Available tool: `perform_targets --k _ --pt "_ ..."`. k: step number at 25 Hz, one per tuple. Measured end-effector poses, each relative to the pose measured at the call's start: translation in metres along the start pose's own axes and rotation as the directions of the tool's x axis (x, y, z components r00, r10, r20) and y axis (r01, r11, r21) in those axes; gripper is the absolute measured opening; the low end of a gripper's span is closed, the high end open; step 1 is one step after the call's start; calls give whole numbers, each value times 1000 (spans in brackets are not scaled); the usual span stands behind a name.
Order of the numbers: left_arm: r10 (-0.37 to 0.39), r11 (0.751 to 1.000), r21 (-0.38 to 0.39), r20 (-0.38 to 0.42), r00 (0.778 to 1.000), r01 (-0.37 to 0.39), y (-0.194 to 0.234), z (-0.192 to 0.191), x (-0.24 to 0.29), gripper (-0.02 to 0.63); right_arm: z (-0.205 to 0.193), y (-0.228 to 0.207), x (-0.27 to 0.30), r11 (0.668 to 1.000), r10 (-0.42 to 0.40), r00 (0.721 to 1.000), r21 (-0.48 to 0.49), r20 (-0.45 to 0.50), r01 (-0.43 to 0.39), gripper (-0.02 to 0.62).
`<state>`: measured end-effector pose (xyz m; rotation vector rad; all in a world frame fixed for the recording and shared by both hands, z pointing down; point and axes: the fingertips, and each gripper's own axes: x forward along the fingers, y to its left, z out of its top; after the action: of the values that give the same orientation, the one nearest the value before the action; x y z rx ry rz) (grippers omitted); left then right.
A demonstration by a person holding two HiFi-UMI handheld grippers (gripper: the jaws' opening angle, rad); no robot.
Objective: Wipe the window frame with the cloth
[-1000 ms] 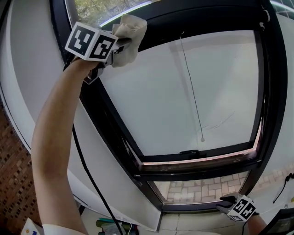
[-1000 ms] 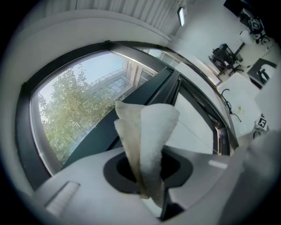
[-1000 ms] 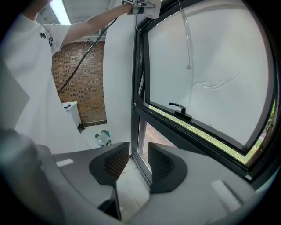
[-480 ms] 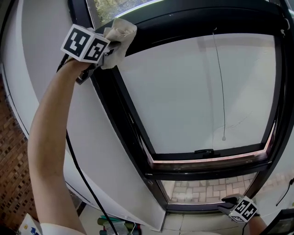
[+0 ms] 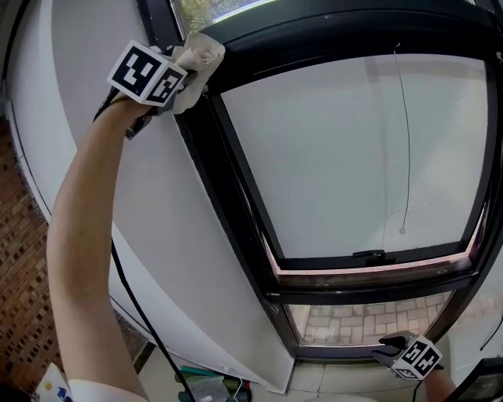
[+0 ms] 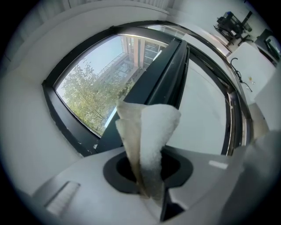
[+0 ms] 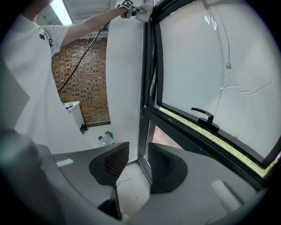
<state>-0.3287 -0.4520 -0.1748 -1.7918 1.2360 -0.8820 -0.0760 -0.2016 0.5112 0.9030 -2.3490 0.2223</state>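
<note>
A beige cloth [image 5: 198, 53] is pressed against the upper left corner of the black window frame [image 5: 236, 180]. My left gripper [image 5: 179, 78] is shut on the cloth, at the end of a raised arm. In the left gripper view the cloth [image 6: 149, 132] stands up out of the jaws of the left gripper [image 6: 149, 171], with the frame [image 6: 162, 74] just beyond. My right gripper [image 5: 391, 345] hangs low near the bottom right of the window. In its own view the right gripper [image 7: 138, 165] is open with nothing in it, and the cloth [image 7: 144, 11] shows far above.
A blind cord [image 5: 402, 141] with a bead [image 5: 402, 231] hangs over the white blind. A black window handle [image 7: 204, 116] sits on the lower sash. A brick wall [image 5: 16, 259] is at the left. Bottles [image 7: 105, 138] stand on the tiled floor below.
My left gripper has slid the cloth leftward along the top rail to the frame's upper left corner. The right gripper has stayed low.
</note>
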Motion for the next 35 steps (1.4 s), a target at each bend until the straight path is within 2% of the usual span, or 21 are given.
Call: perform_targets --k 3,6,8,11,14,23,35 --pt "2 999 33 -13 1000 -1 -1 -5 3 94 5 8 7 1000 9 1000 8 6 -9 137" --pt "26 991 132 -34 999 -22 -5 -6 4 94 4 14 12 1000 9 1000 21 5 -9 137" --pt "65 970 237 -59 996 -49 -8 -8 5 94 3 17 16 1000 8 1000 29 3 -8 137" --pt "141 921 377 -85 986 -99 -11 -14 9 94 3 19 22 999 11 1000 37 5 -11 137" --pt "146 894 440 -116 982 -81 -24 -25 18 94 3 20 22 999 13 1000 38 9 -14 137" --pt "98 872 490 -176 979 1 -73 -62 33 93 -2 18 14 1000 16 1000 24 -5 -16 137" --pt "25 891 446 -227 974 81 -158 -112 56 92 -18 4 -4 999 50 999 1 -22 -50 137"
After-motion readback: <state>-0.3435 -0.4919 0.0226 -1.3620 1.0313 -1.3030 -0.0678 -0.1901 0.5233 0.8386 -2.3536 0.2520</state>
